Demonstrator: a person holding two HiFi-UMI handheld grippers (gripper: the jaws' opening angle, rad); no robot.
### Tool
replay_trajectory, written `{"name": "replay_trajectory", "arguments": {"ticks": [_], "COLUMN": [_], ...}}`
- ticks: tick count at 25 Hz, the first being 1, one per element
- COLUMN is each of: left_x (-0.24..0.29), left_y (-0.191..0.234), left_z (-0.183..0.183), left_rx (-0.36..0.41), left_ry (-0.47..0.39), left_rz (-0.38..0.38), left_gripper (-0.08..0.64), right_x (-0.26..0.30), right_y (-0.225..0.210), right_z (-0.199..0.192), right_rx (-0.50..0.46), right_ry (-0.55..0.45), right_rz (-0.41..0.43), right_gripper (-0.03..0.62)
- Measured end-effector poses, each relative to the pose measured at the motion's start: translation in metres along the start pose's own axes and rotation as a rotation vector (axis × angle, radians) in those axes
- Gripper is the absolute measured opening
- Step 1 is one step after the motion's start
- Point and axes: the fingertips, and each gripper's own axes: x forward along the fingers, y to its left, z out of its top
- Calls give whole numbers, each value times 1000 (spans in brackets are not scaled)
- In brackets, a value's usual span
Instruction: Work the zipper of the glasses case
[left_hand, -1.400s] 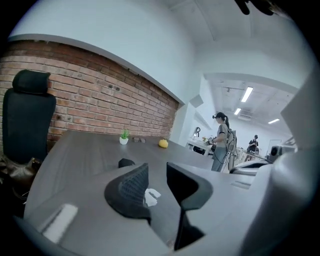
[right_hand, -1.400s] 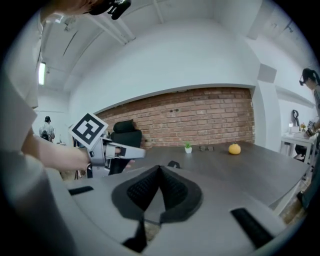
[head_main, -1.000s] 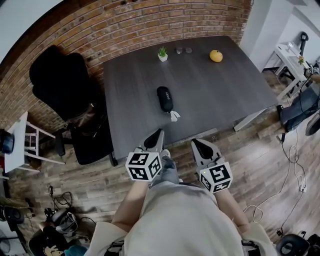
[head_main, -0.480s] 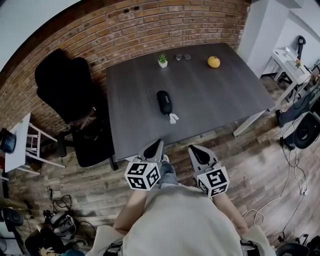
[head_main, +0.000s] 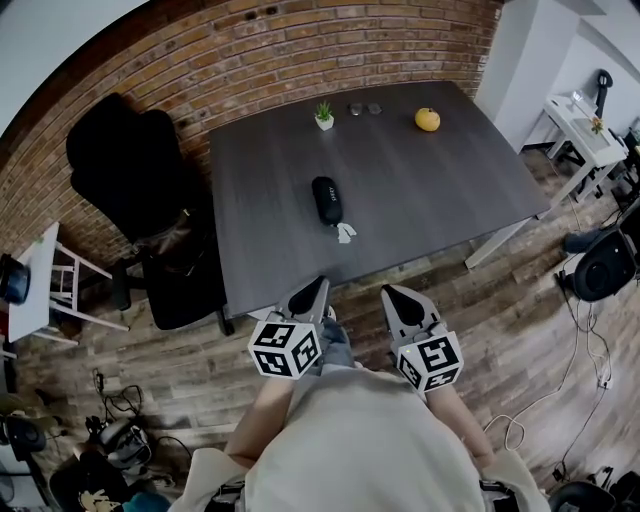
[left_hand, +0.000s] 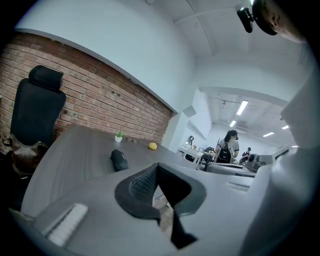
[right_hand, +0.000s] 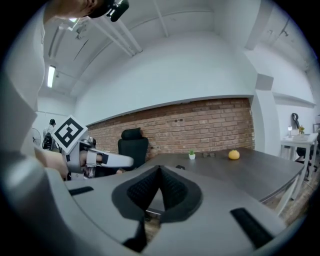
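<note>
Glasses case (head_main: 327, 199): dark, oblong and closed-looking, lying on the table well ahead of both grippers, slightly more in line with the left one. Neither touches it. The zipper is too small to make out.
Table (head_main: 430, 190): dark grey top; its near edge lies just ahead of the jaw tips.
Office chair (head_main: 120, 165): black, beyond the left gripper, against the brick wall at the table's left corner.
Left gripper (head_main: 312, 290): held out in front of the person's body, pointing toward the table and close to level. In its own view the jaws (left_hand: 158, 167) meet with nothing between them, and the case (left_hand: 119, 160) shows farther up the tabletop.
Right gripper (head_main: 397, 300): beside the left one, pointing the same way. Its pads are pressed together on nothing (right_hand: 160, 170).
Marker cubes: one on each gripper's rear, left (head_main: 285, 347) and right (head_main: 430, 360), with black-and-white square patterns and no readable words.
Plant pot (head_main: 324, 115): small and white, holding a green plant, at the far edge beyond the case.
Yellow fruit (head_main: 428, 120): far side, ahead of the right gripper.
White scrap (head_main: 345, 233): just beside the case's near end; what it is cannot be told.
</note>
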Motion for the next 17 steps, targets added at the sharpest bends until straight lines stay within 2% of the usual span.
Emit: {"name": "replay_trajectory", "arguments": {"ticks": [17], "left_x": [14], "left_y": [15], "left_z": [7], "left_rx": [-2], "left_ry": [14], "left_rz": [-8], "left_gripper": [11], "right_x": [17], "right_y": [-15], "right_z": [9], "right_rx": [23], "right_ry": [-19], "right_rz": [-12], "right_gripper": [2]}}
